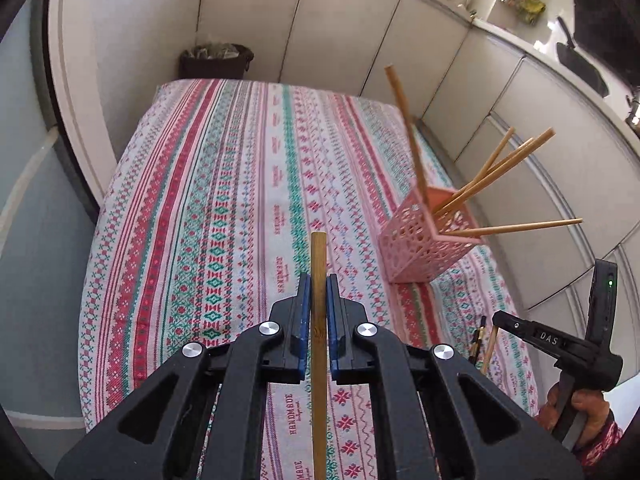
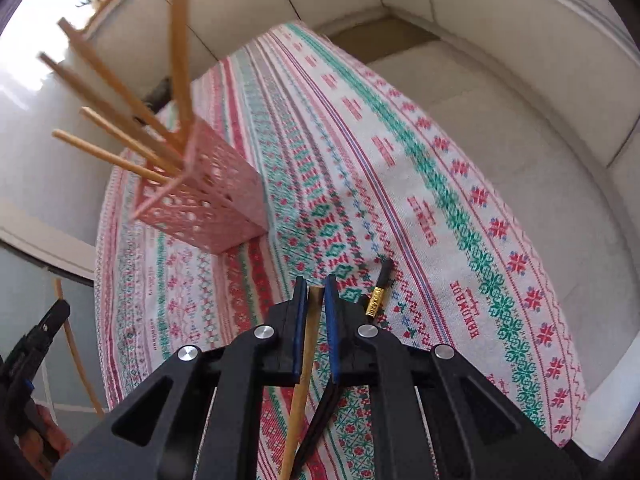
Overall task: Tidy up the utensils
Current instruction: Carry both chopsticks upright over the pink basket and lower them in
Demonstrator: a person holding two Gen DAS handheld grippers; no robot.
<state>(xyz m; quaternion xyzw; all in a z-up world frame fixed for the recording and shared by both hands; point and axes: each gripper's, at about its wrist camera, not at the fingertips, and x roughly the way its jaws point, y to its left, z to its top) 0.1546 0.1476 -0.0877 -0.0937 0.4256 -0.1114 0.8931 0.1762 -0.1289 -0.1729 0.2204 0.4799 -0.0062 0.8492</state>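
Note:
A pink lattice holder (image 1: 424, 240) stands on the patterned tablecloth (image 1: 224, 208), with several wooden chopsticks (image 1: 496, 172) leaning out of it; it also shows in the right wrist view (image 2: 212, 200). My left gripper (image 1: 319, 292) is shut on a wooden chopstick (image 1: 319, 340), held above the cloth to the left of the holder. My right gripper (image 2: 316, 296) is shut on another wooden chopstick (image 2: 304, 368), in front of the holder. A black chopstick with a gold band (image 2: 378, 292) lies on the cloth just right of my right fingers.
White cabinet panels (image 1: 340, 40) surround the table. A dark bin (image 1: 216, 60) stands beyond the far edge. A counter with jars and a black pan (image 1: 580, 64) runs along the right. My right gripper shows in the left wrist view (image 1: 560, 344).

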